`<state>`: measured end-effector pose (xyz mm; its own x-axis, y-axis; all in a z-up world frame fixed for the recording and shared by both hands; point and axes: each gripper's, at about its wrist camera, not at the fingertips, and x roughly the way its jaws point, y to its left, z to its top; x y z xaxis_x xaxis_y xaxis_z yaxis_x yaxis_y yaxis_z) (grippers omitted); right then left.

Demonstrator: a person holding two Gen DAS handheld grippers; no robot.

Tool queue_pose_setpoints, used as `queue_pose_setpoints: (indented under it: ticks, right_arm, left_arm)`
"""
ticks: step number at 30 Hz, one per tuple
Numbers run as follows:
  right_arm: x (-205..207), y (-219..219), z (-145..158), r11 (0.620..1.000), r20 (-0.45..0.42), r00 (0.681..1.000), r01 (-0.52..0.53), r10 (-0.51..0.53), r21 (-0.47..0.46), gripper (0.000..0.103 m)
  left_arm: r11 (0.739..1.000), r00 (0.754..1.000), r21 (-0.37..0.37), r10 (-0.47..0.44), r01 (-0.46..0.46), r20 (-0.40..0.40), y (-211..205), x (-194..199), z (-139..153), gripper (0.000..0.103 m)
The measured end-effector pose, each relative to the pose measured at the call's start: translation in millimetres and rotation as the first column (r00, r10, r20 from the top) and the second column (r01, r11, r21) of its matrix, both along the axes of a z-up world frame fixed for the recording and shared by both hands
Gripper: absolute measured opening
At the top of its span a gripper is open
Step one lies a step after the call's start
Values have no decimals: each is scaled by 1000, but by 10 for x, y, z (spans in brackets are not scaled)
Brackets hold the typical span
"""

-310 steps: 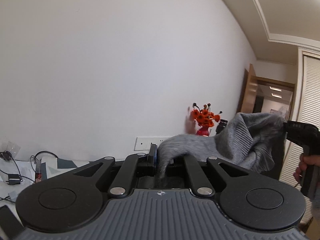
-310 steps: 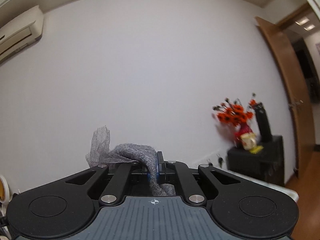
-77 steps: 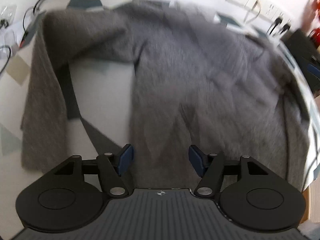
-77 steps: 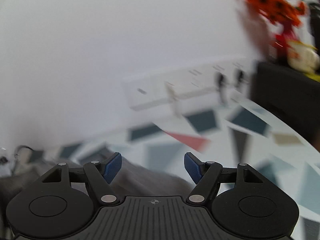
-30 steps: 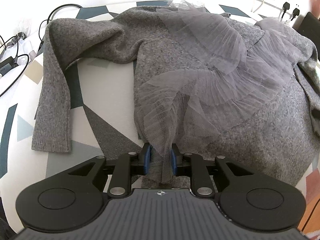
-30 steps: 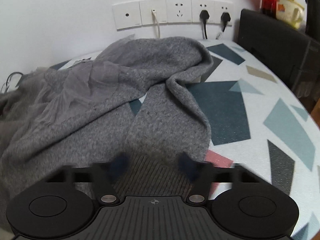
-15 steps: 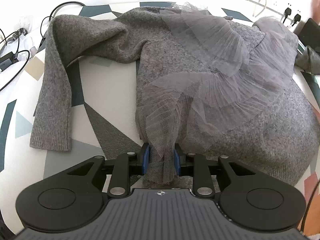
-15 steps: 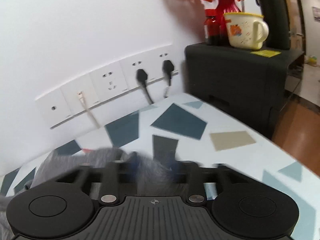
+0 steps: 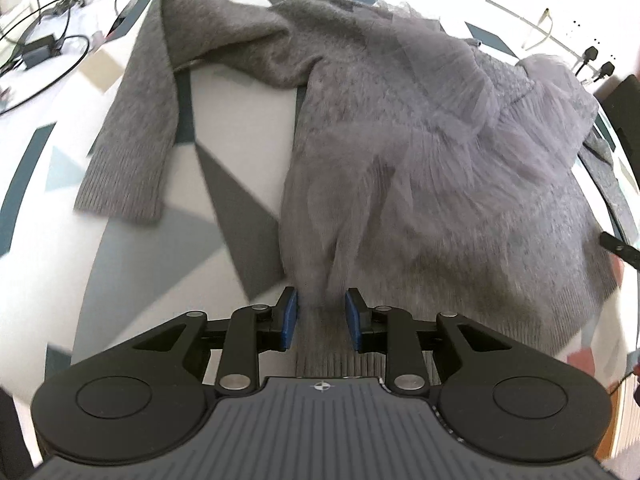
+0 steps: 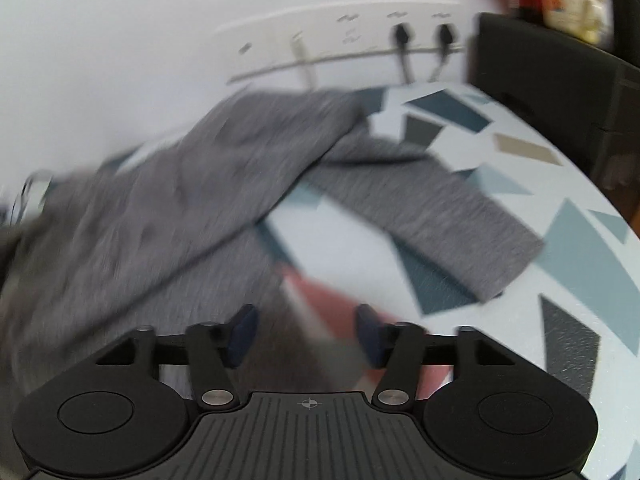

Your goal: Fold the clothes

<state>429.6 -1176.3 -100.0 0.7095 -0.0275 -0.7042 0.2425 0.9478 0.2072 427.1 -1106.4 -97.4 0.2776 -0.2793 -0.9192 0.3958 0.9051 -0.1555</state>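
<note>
A grey knitted sweater [image 9: 420,152] lies spread across the patterned tabletop [image 9: 236,92], front up, with a layer of thin grey mesh ruffles [image 9: 472,120] over its chest; one sleeve [image 9: 136,120] stretches down the left side of the left wrist view, its ribbed cuff flat on the tabletop; the other sleeve [image 10: 432,220] runs out to the right in the right wrist view, which is blurred. The left tongs [image 9: 322,316] sit low at the sweater's hem, blue pads parted, with a bunch of mesh and knit standing between them but not pinched; the right tongs [image 10: 306,332] hover over the sweater's lower edge with pads wide apart, holding nothing. Cables [image 9: 44,48] lie at the far left corner; wall sockets [image 10: 344,40] with two black plugs run behind the tabletop, beside a black cabinet [image 10: 560,92].
</note>
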Motion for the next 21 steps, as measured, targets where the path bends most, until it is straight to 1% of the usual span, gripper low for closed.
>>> queue_pose_setpoints:
  ticks: [1,2,3,4,5,6,7,8,10,12,13,17,19,21]
  right_arm:
    - [-14,24,-11,1000,1,1000,-6,6,-3,35]
    - [-28,48,-23,1000,2,1000,-12,12,-7,35]
    - [-42,71,-34,1000,3,1000,-18,18,-10,32]
    - [-56,95,-46,1000,4,1000,-24,24,-14,29]
    - [-70,119,-57,999,5,1000,-30,30,-17,17]
    - [-82,116,-65,999,6,999,-33,33,3,9]
    - [-84,75,-67,999,6,1000,-26,26,39,9]
    - [-91,40,-62,998,7,1000,-16,15,63,7]
    - [-166,27,11,996,35,999,0,-3,92,6]
    - [-282,23,149,994,84,996,20,-29,109,6]
    - [-372,35,240,993,111,993,30,-42,112,6]
    - [-854,132,661,992,218,972,72,-93,104,5]
    - [-1151,204,806,992,236,966,90,-110,93,5]
    - [-1388,302,853,990,218,968,112,-128,87,5]
  left_arm:
    - [1000,1000,3,4,-4,-5,31,-53,-19,29]
    - [1000,1000,7,8,-8,-11,62,-105,-39,34]
    - [1000,1000,9,10,-10,-11,84,-146,-54,38]
    - [1000,1000,11,8,-8,-3,86,-163,-62,38]
    - [1000,1000,13,6,-6,6,89,-179,-70,38]
    - [1000,1000,15,4,-5,15,91,-196,-77,37]
    - [1000,1000,17,3,-3,23,94,-213,-85,30]
    - [1000,999,19,1,-1,32,96,-230,-93,15]
    - [1000,999,23,-3,2,49,101,-264,-108,12]
    - [1000,998,29,-5,3,69,109,-289,-116,8]
    - [1000,997,29,-5,3,81,127,-284,-93,8]
    - [999,991,-20,-34,37,126,246,-298,68,7]
    - [997,986,-46,-57,65,157,295,-369,167,7]
    - [993,981,-69,-78,91,179,342,-440,240,7]
